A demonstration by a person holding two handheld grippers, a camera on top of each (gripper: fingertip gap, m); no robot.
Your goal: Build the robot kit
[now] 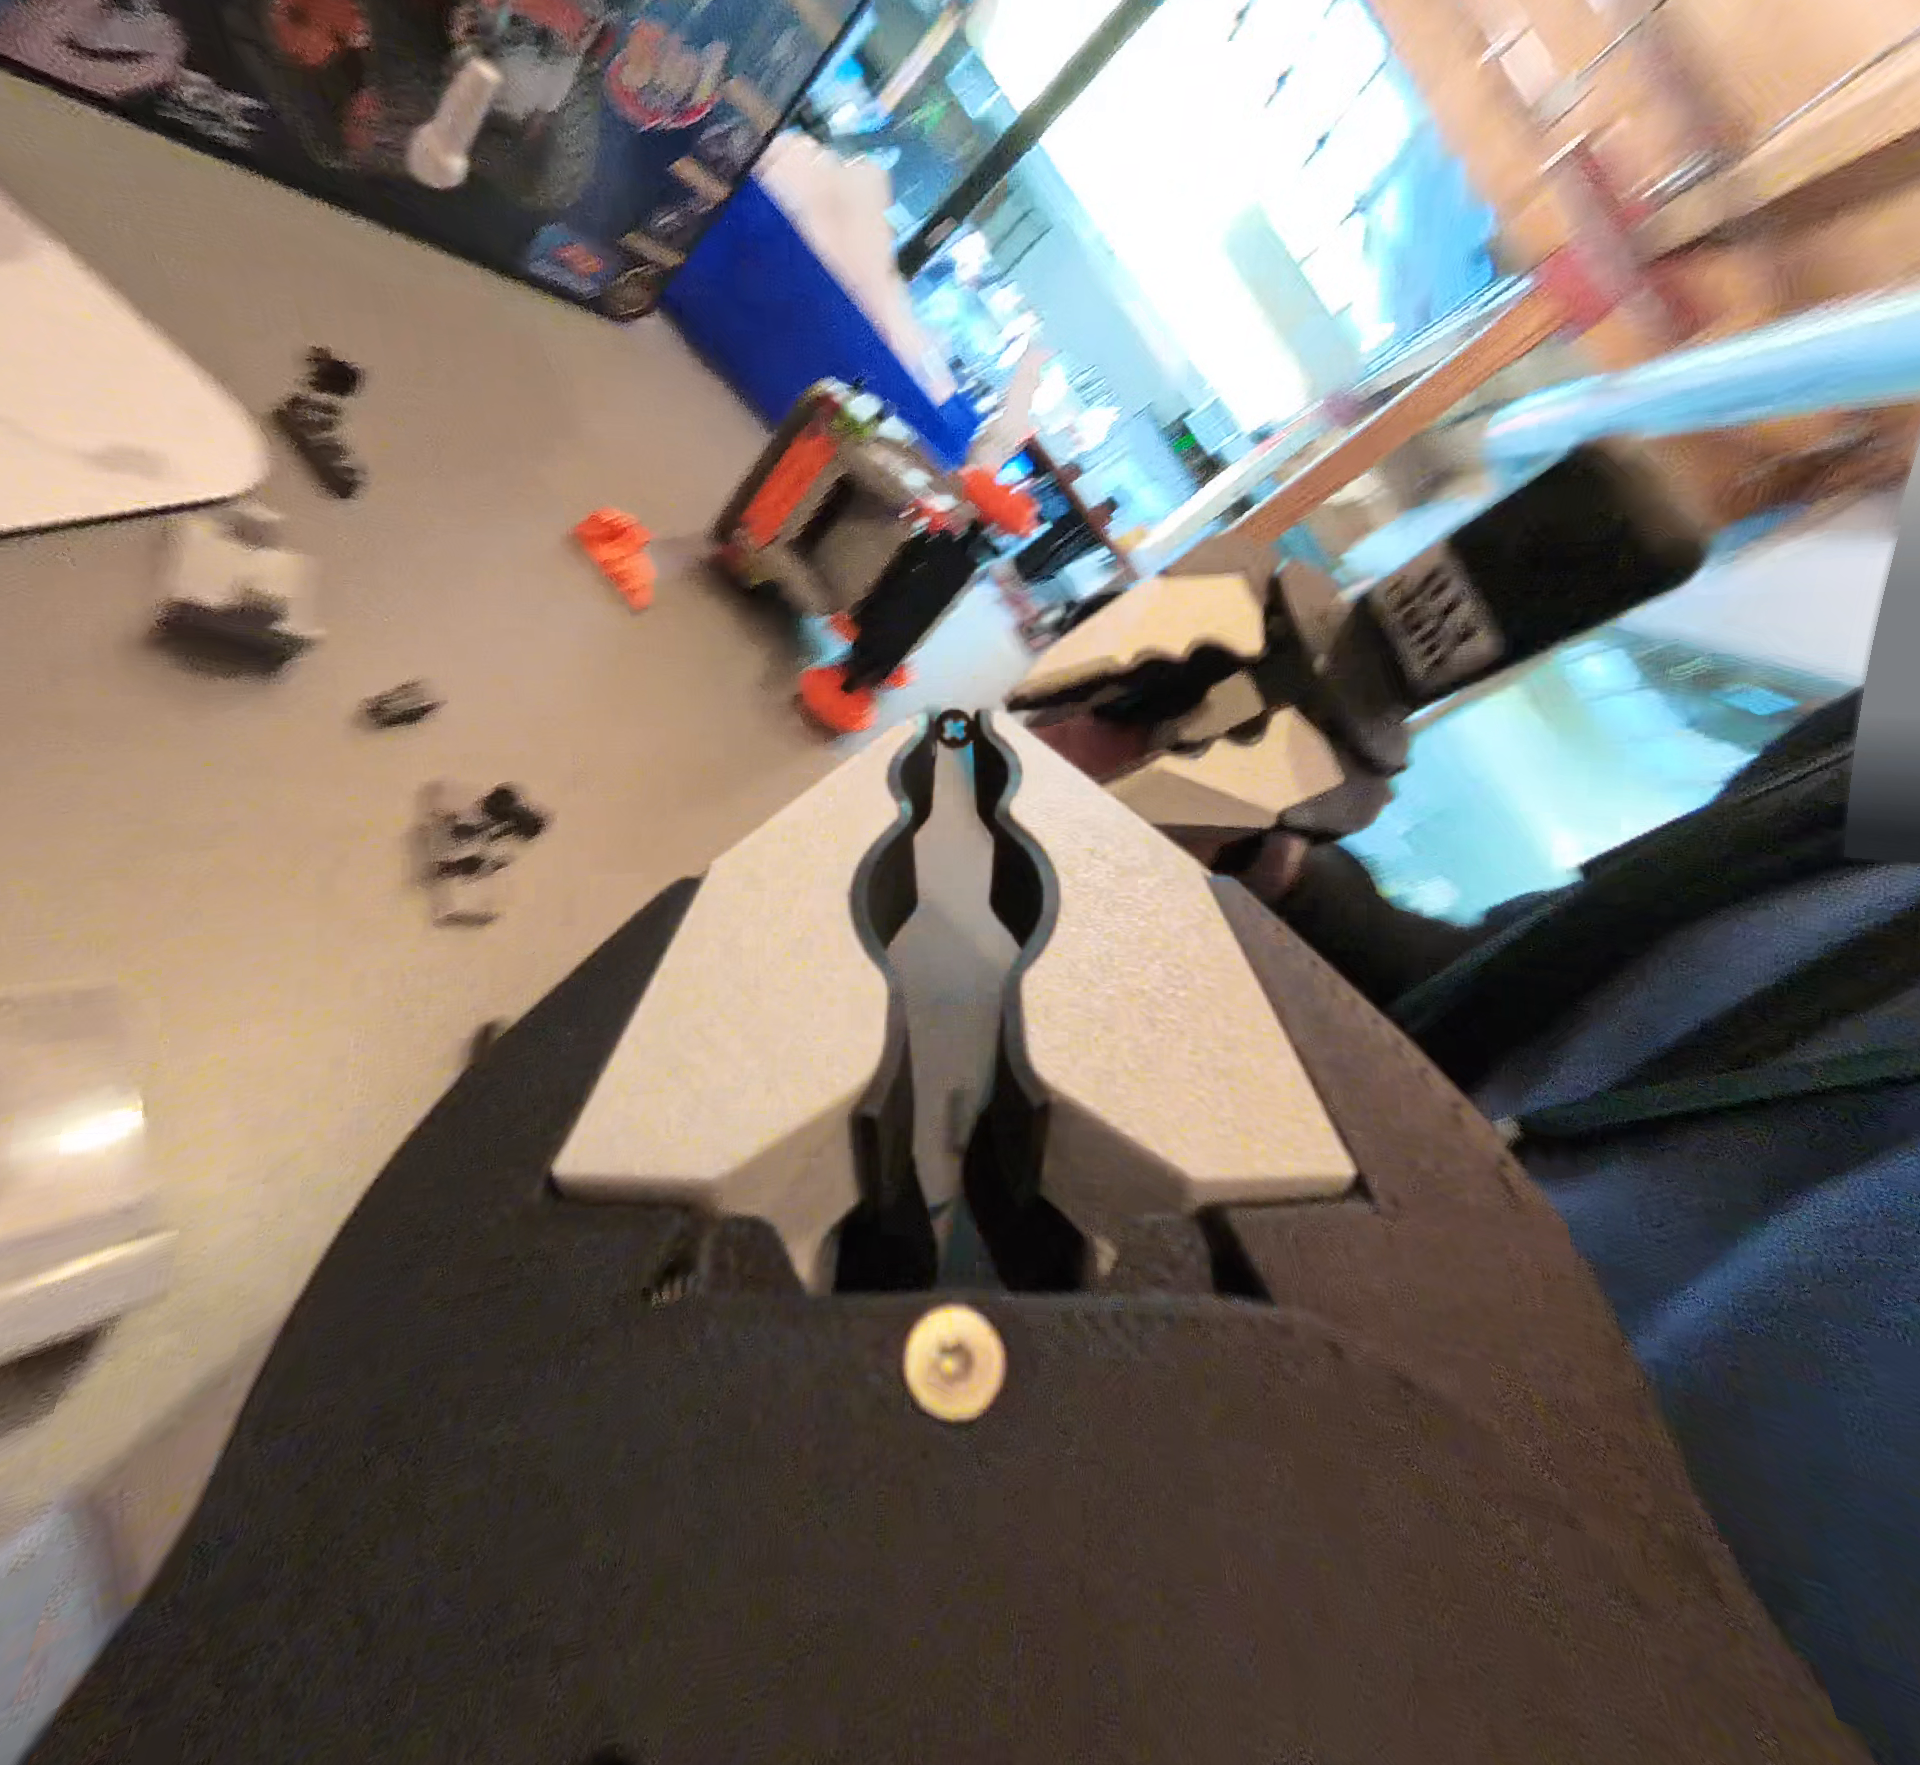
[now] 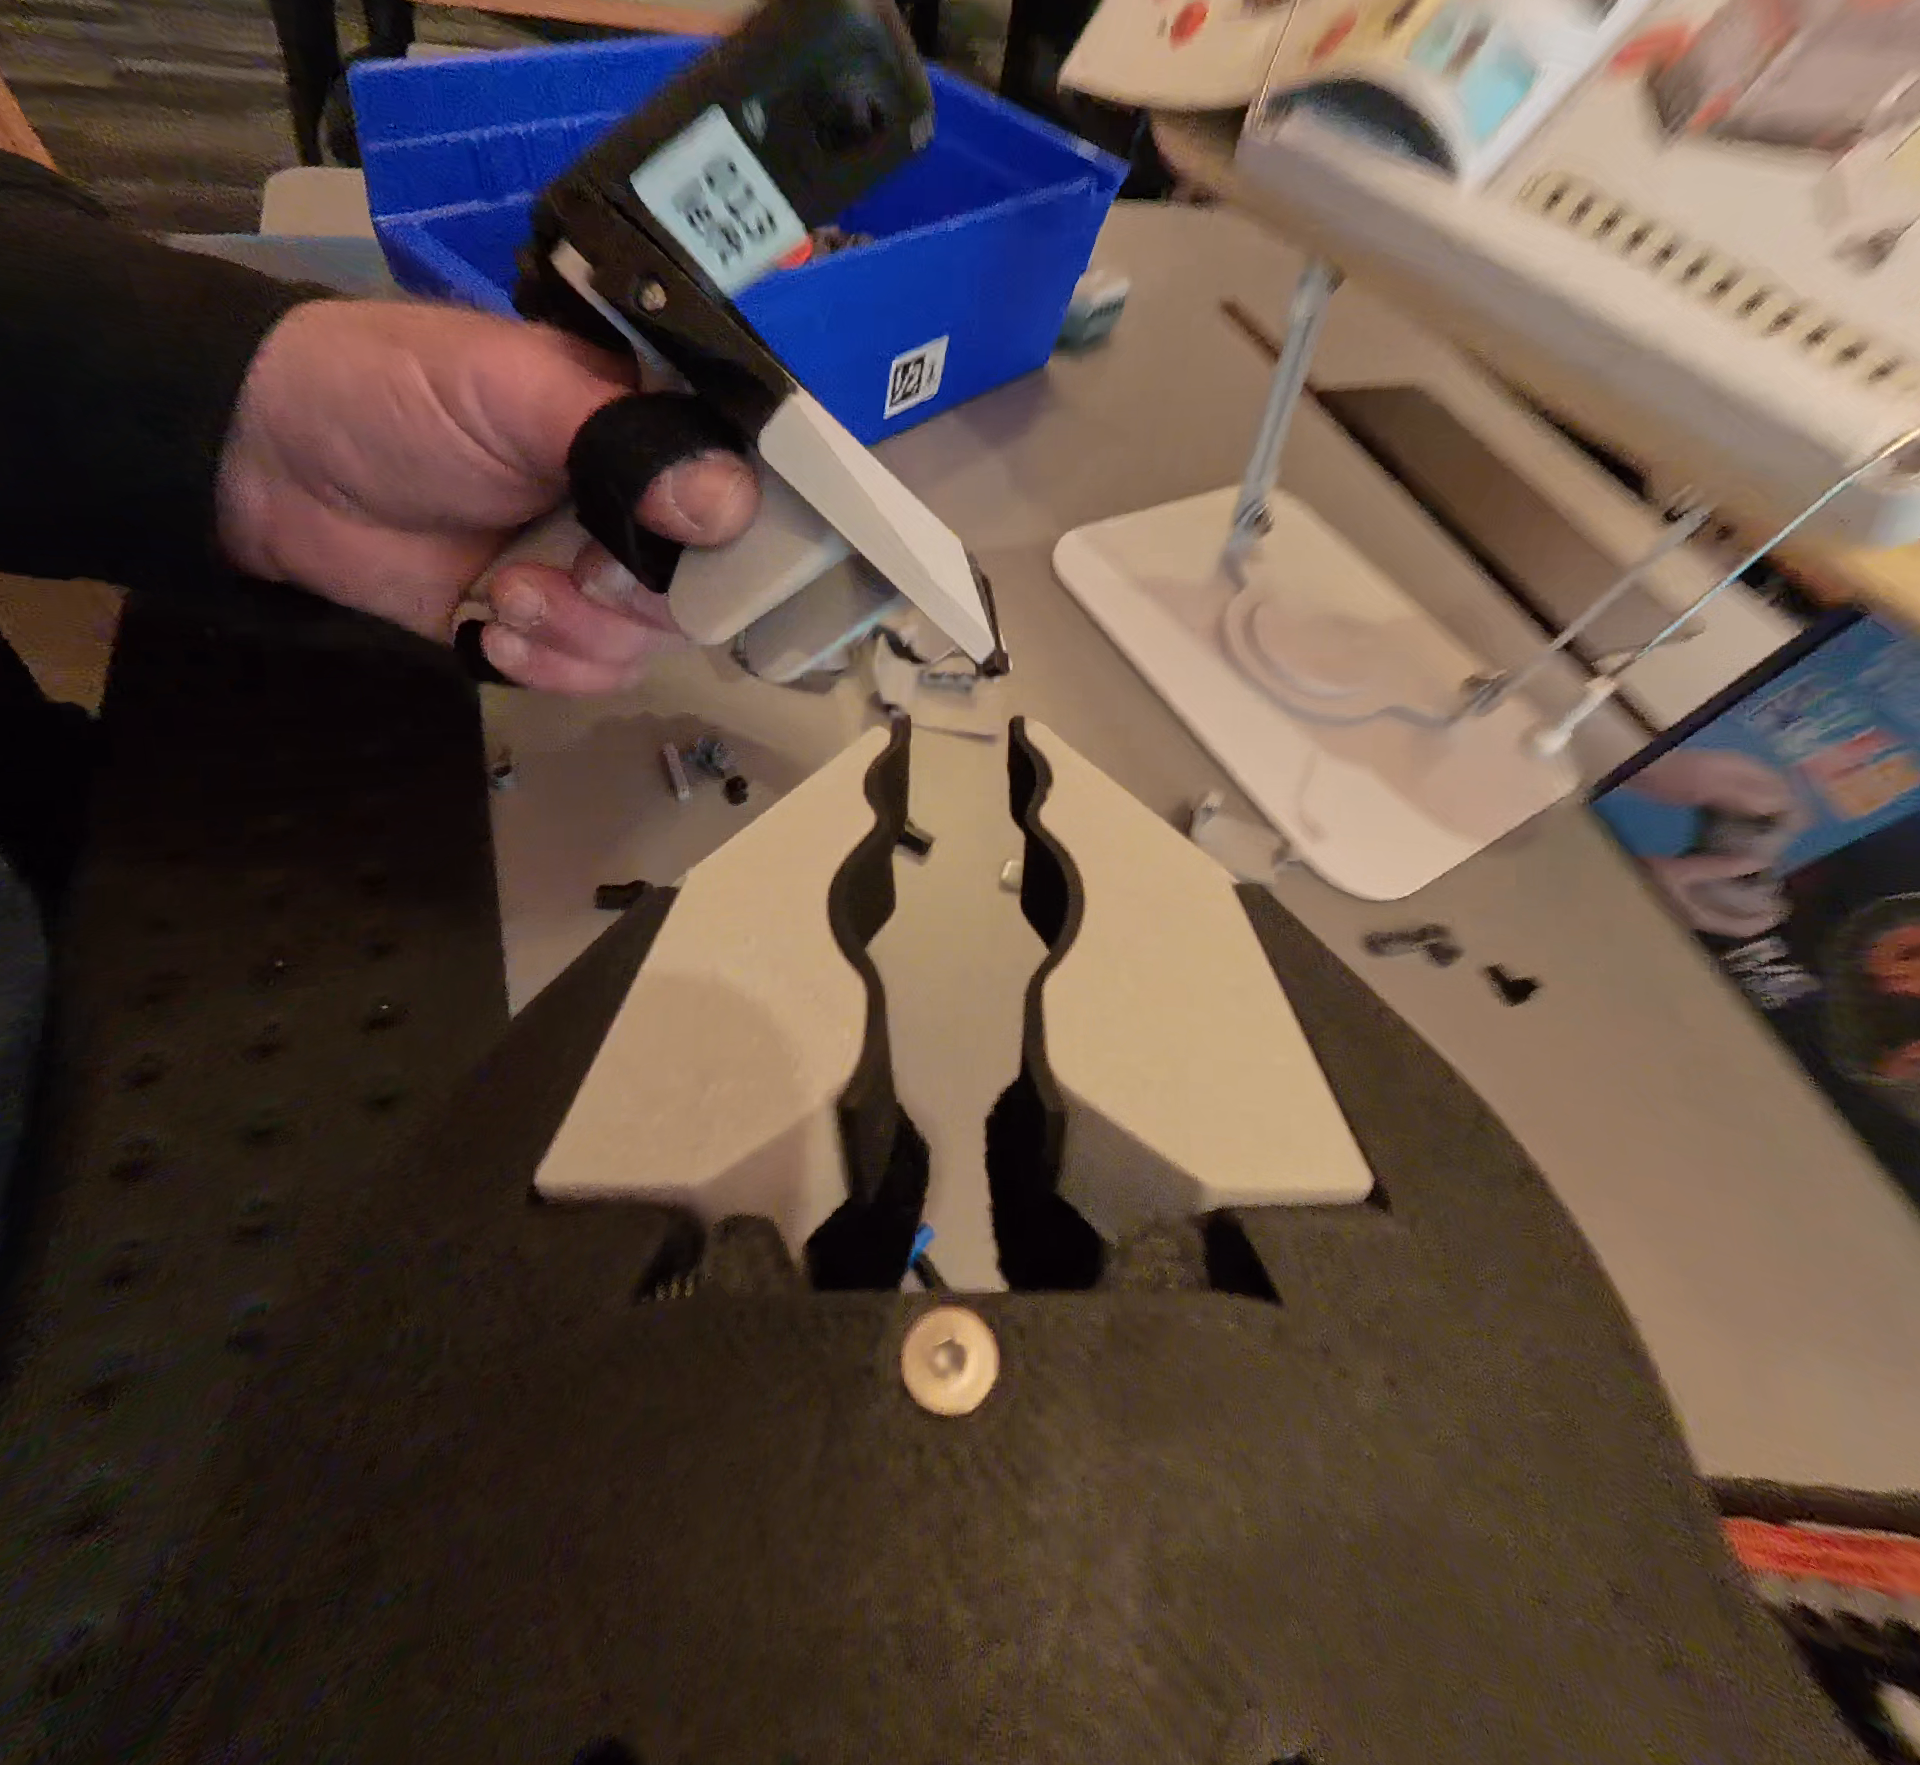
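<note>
blue bin (image 2: 966, 281): it carried a small white sticker (image 2: 914, 377) with black marks on its front wall; I made out no words.
my left gripper (image 2: 977, 645): a pale tag (image 2: 717, 198) with a square black code pattern sat on its black body.
picture box (image 1: 436, 53): its printing was too blurred for me to read.
open booklet (image 2: 1558, 53): the pages on the stand were blurred, nothing legible.
boxed set (image 2: 1808, 842): its print was unreadable too.
</note>
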